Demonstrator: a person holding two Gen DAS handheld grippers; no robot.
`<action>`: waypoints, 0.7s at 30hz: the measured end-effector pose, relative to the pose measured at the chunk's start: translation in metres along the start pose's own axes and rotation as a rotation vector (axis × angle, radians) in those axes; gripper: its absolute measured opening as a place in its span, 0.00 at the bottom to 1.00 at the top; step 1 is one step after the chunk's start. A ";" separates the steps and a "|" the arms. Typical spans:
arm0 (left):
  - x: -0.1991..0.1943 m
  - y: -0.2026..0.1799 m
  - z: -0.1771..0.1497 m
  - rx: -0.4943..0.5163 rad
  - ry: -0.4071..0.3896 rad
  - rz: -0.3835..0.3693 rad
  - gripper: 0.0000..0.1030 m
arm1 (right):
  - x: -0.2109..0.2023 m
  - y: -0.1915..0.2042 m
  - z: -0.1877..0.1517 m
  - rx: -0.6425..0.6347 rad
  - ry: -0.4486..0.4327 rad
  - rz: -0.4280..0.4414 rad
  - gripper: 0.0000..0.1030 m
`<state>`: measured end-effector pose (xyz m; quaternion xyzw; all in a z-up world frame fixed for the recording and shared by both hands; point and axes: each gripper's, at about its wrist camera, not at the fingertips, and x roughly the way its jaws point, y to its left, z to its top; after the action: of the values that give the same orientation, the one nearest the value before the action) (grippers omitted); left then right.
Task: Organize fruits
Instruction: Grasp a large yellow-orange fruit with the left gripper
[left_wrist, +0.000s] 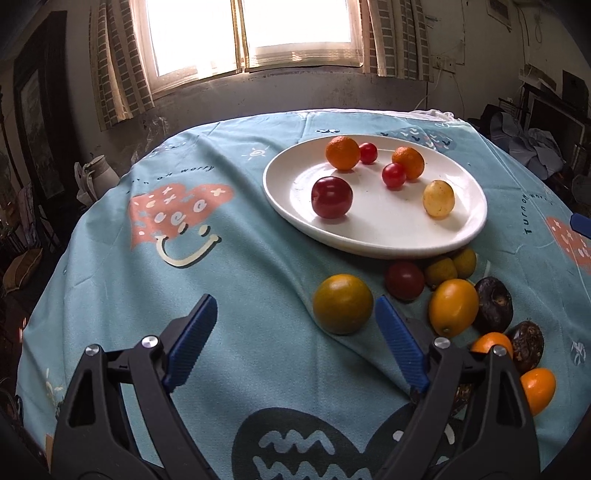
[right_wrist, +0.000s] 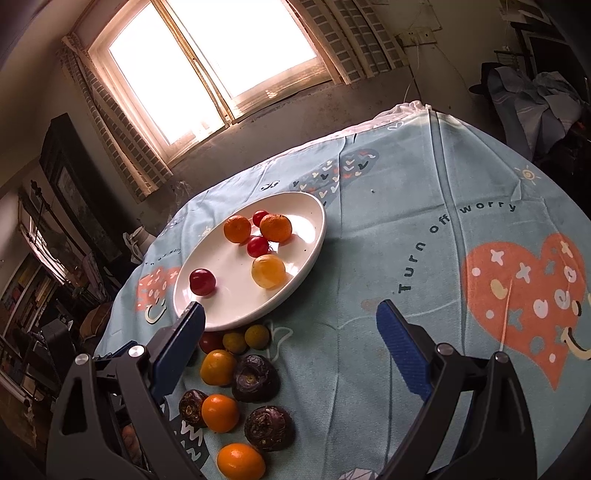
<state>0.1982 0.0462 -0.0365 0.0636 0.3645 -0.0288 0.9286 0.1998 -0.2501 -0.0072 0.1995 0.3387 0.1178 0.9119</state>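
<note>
A white plate (left_wrist: 388, 225) (right_wrist: 229, 306) on the blue tablecloth holds several fruits: two oranges, two cherry tomatoes, a dark red plum (left_wrist: 331, 196) and a yellow fruit (left_wrist: 438, 197). In front of the plate lies a loose pile. In it are a yellow-green fruit (left_wrist: 342, 302), a dark red tomato (left_wrist: 405, 280), an orange-yellow fruit (left_wrist: 453, 307) (right_wrist: 218, 367), small oranges and dark brown water chestnuts (right_wrist: 255, 377). My left gripper (left_wrist: 295, 308) is open above the cloth, with the yellow-green fruit just beyond its right fingertip. My right gripper (right_wrist: 291, 310) is open to the right of the pile, with only cloth between its fingers.
The table is round, and its cloth (left_wrist: 155, 280) hangs over the edge on all sides. A window (left_wrist: 251, 33) lights the far wall. Dark furniture stands to the left, and clothes (right_wrist: 535, 99) are piled at the right.
</note>
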 end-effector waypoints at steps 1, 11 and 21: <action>0.002 -0.004 -0.001 0.014 0.005 -0.008 0.82 | 0.000 0.000 0.001 0.001 -0.002 -0.002 0.91; 0.021 -0.022 0.004 0.073 0.062 -0.121 0.55 | 0.001 0.003 -0.001 -0.021 -0.011 -0.020 0.91; 0.034 -0.015 0.005 0.017 0.110 -0.212 0.41 | 0.004 0.006 -0.002 -0.046 0.006 -0.020 0.91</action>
<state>0.2249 0.0308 -0.0572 0.0342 0.4194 -0.1267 0.8983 0.2009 -0.2425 -0.0084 0.1747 0.3405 0.1170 0.9164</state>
